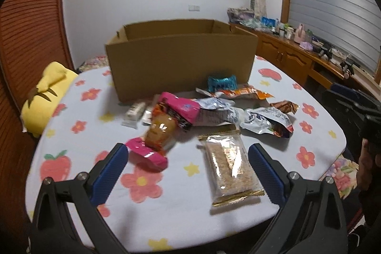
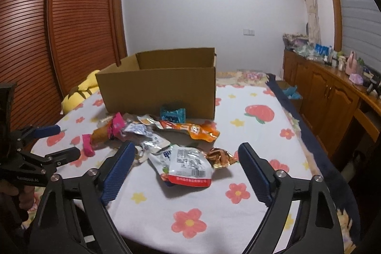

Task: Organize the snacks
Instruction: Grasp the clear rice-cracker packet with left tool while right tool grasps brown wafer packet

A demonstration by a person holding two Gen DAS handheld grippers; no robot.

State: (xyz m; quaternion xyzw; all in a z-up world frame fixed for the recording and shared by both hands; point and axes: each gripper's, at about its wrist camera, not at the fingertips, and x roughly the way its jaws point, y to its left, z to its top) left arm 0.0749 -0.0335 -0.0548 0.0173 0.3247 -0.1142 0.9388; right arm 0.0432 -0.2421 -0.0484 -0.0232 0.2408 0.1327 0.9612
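An open cardboard box [image 1: 181,58] stands at the back of the flowered table; it also shows in the right wrist view [image 2: 159,92]. Loose snack packets lie in front of it. My left gripper [image 1: 188,154] is open over the near table, with a clear cracker packet [image 1: 229,164] and a pink-ended bread packet [image 1: 157,132] between its fingers. My right gripper [image 2: 185,156] is open above a white and red pouch [image 2: 188,166]. An orange pouch [image 2: 190,129], a teal packet [image 2: 172,114] and a bronze wrapper [image 2: 220,156] lie nearby. The left gripper [image 2: 47,142] shows at that view's left edge.
A yellow plush [image 1: 46,92] lies at the table's left edge. A wooden sideboard [image 2: 333,97] crowded with small items runs along the right wall. A wooden slatted wardrobe [image 2: 59,39] stands at left. The flowered cloth [image 2: 214,206] covers the table.
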